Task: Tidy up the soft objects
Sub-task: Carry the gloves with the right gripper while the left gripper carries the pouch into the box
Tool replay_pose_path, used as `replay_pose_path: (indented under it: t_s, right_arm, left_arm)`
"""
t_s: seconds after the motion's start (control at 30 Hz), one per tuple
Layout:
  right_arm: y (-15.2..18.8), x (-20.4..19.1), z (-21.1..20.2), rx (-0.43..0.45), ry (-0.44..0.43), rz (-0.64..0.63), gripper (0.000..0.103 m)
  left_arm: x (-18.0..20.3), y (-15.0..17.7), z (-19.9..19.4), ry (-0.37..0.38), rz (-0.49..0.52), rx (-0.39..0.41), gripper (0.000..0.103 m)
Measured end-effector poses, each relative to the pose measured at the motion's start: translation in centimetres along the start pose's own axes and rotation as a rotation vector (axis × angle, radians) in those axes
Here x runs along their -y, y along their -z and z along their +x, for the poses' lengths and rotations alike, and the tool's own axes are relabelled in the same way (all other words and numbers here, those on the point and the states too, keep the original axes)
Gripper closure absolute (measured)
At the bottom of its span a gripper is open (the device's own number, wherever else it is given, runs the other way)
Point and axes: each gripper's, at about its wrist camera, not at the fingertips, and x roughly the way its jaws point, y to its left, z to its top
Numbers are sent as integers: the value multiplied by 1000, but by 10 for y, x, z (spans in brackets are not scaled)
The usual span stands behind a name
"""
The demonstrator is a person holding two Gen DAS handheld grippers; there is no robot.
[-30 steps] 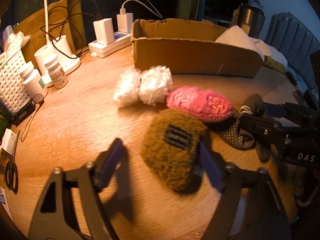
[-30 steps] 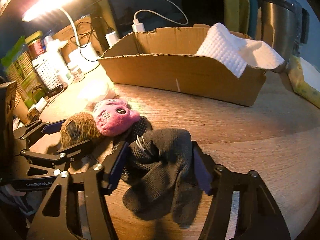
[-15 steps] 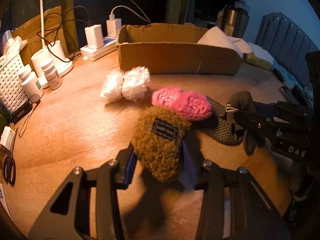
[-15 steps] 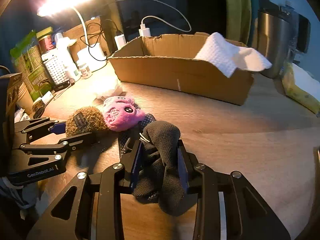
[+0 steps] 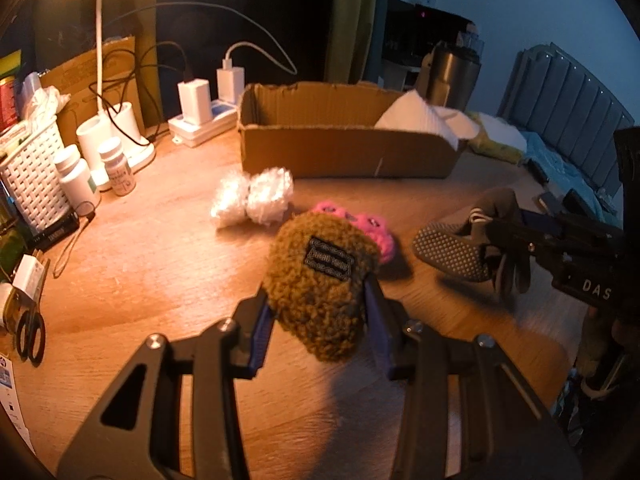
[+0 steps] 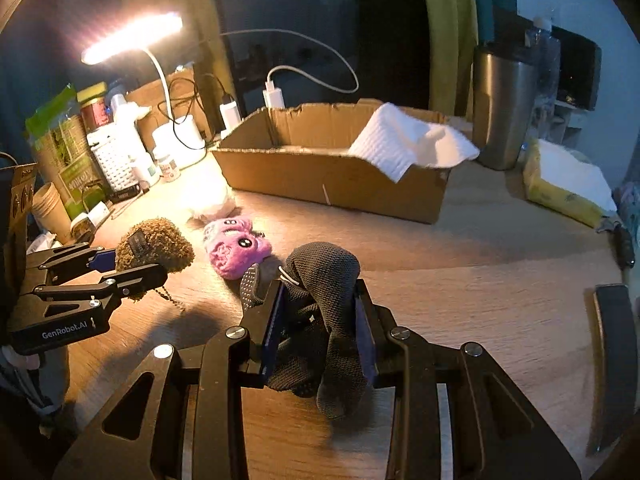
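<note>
My left gripper [image 5: 318, 320] is shut on a fuzzy brown pouch [image 5: 320, 280] with a dark label, held just above the wooden table; the right wrist view shows that pouch [image 6: 154, 246] at the left. My right gripper [image 6: 318, 316] is shut on a dark grey sock [image 6: 320, 280] with a dotted sole, lifted off the table. In the left wrist view the sock [image 5: 456, 250] hangs at the right. A pink plush [image 5: 372, 228] and a white fluffy bundle [image 5: 252, 200] lie behind the pouch. An open cardboard box [image 5: 344, 152] with a white cloth [image 6: 404, 140] stands at the back.
A lit desk lamp [image 6: 132, 38], a white basket [image 5: 32, 172], pill bottles [image 5: 116, 164], chargers on a power strip [image 5: 204, 116] and scissors [image 5: 30, 334] crowd the left side. A steel tumbler [image 6: 502, 104] and a yellow packet [image 6: 560, 192] stand right of the box.
Both grippers closed, the left on the brown pouch and the right on the grey sock. Both then rose and lifted their objects off the table.
</note>
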Motion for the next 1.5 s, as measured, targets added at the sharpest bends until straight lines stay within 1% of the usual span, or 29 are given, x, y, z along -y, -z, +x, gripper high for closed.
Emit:
replay_pose_path:
  t_s: [0.27, 0.47, 0.7, 0.87, 1.17, 1.5]
  right_arm:
    - [-8, -5, -17, 41, -13, -18, 68]
    - [-21, -7, -27, 79, -15, -37, 68]
    - [-38, -10, -33, 112, -21, -65, 68]
    - [-50, -10, -35, 132, -19, -81, 68]
    - [-70, -6, -34, 166, -19, -93, 68]
    - [-94, -1, -26, 203, -16, -102, 68]
  left_arm:
    - [4, -10, -17, 16, -8, 49, 60]
    - [6, -24, -25, 29, -11, 83, 60]
    - [2, -42, -29, 24, -27, 128, 60]
    - [0, -55, -29, 18, -26, 154, 60]
    - [-1, -76, -28, 32, -31, 177, 60]
    - [7, -112, -13, 42, -5, 209, 59]
